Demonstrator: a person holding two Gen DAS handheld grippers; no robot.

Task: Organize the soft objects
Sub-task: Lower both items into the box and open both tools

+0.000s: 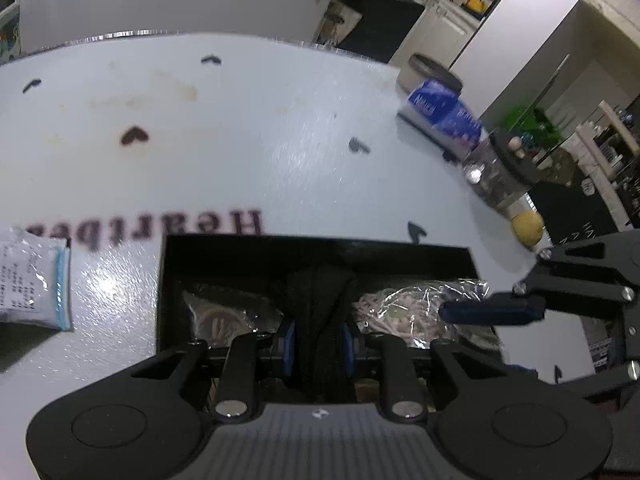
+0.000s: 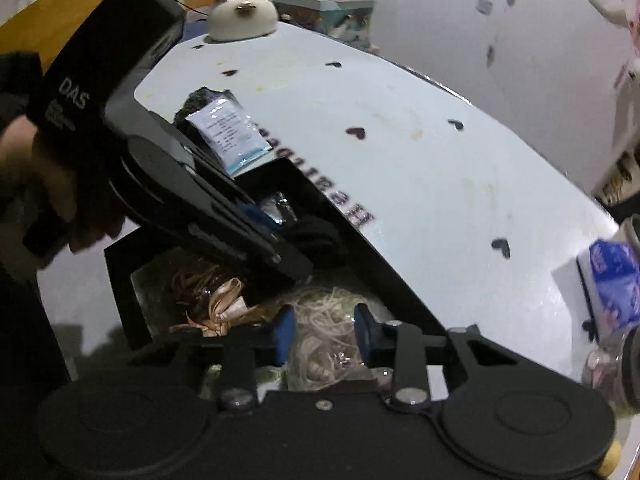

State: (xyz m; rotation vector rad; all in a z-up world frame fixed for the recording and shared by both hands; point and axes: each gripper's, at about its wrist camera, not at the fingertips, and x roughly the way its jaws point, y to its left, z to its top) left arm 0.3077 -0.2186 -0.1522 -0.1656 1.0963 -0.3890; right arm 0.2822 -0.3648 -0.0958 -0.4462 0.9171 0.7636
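A black open box (image 1: 320, 246) stands on the white table (image 1: 240, 128). My left gripper (image 1: 318, 344) is above the box's middle, shut on a black soft cloth (image 1: 320, 300) that bulges past its blue pads. Clear bags of pale cord (image 1: 404, 312) and of ribbon (image 1: 224, 316) lie inside the box. In the right wrist view my right gripper (image 2: 324, 328) hangs over the box (image 2: 120, 280), its pads pressing on both sides of the bag of pale cord (image 2: 326, 312). A hand holds the left gripper (image 2: 294, 270) there, tips down in the box beside the black cloth (image 2: 316, 236).
A white printed packet with a blue edge (image 1: 36, 284) lies left of the box. A blue tissue pack (image 1: 444, 114), a glass jar (image 1: 492, 180) and a lemon (image 1: 528, 228) crowd the table's right edge. A white ceramic figure (image 2: 242, 18) sits at the far end.
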